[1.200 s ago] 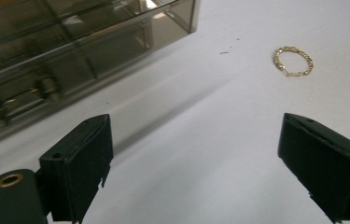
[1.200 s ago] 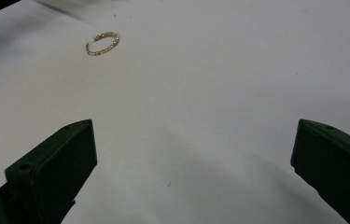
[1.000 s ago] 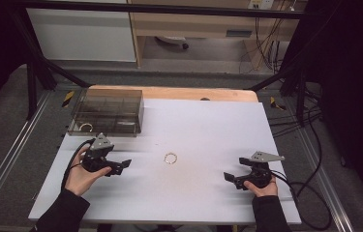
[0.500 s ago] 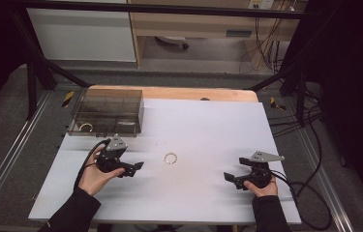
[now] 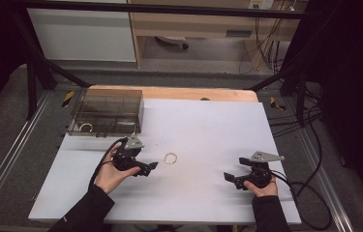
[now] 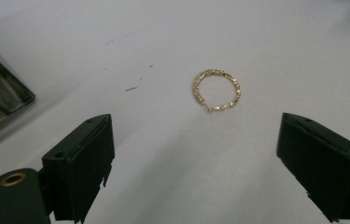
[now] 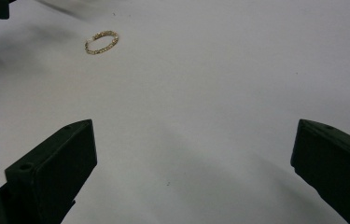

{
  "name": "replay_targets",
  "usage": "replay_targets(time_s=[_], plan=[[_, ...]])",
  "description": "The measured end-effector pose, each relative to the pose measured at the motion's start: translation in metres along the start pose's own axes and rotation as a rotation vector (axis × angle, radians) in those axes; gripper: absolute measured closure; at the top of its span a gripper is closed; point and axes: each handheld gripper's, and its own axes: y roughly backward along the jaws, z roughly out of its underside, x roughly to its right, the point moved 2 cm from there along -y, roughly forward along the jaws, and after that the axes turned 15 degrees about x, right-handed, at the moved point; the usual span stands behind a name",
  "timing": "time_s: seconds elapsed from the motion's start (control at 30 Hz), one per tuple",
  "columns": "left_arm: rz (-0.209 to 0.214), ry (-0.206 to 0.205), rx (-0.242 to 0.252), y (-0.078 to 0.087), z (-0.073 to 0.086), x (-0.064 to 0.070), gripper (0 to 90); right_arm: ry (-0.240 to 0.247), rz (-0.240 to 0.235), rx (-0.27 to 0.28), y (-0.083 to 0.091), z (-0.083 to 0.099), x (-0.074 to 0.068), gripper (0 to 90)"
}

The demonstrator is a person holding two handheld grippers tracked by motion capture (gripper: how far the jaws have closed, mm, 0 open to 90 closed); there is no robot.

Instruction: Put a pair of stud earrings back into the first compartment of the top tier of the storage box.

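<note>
A small gold chain bracelet [image 5: 171,158] lies flat on the white table [image 5: 203,125], near its middle. My left gripper [image 5: 151,168] is just to its left, jaws wide open and pointing at it. In the left gripper view the bracelet [image 6: 216,90] lies ahead of the two spread jaws, apart from both. My right gripper [image 5: 227,178] rests near the front right of the table, open, with nothing between its jaws. From there the bracelet [image 7: 101,42] shows far off at the upper left.
A smoked transparent compartment box [image 5: 105,111] stands at the back left of the table, with another gold ring-shaped piece [image 5: 86,127] in its front left compartment. A wooden strip [image 5: 179,94] runs along the table's far edge. Cables [image 5: 305,188] trail off to the right.
My left gripper has moved to the right across the table, toward the bracelet. The right gripper and the bracelet have stayed in place.
</note>
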Motion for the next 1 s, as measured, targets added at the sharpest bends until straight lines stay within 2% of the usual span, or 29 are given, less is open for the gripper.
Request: replay_targets(time_s=[0.2, 0.37, 0.47, 0.53, 0.77, 0.9, 1.0], plan=[[0.003, -0.001, -0.025, -0.014, -0.003, 0.001, 14.6, 0.002, 0.0, 0.002, 0.0, 0.0, 0.0, 0.7], [0.008, 0.032, -0.026, -0.025, -0.002, -0.001, 19.1, 0.001, -0.001, 0.002, 0.0, 0.0, 0.0, 0.7], [-0.001, 0.032, -0.032, -0.03, -0.001, -0.002, 22.0, 0.0, -0.001, 0.001, 0.0, 0.0, 0.0, 0.7], [0.012, 0.047, -0.035, -0.033, -0.001, -0.002, 23.5, 0.0, -0.001, 0.0, 0.0, 0.0, 0.0, 0.7], [0.023, 0.049, -0.035, -0.043, -0.003, 0.001, 32.3, 0.0, -0.001, 0.0, 0.0, 0.0, 0.0, 0.7], [0.02, 0.061, -0.03, -0.049, -0.005, 0.003, 37.3, -0.001, -0.001, 0.001, 0.0, 0.0, 0.0, 0.7], [0.014, 0.052, -0.043, -0.054, -0.004, 0.004, 40.9, -0.001, -0.001, -0.001, 0.0, 0.0, 0.0, 0.7]])
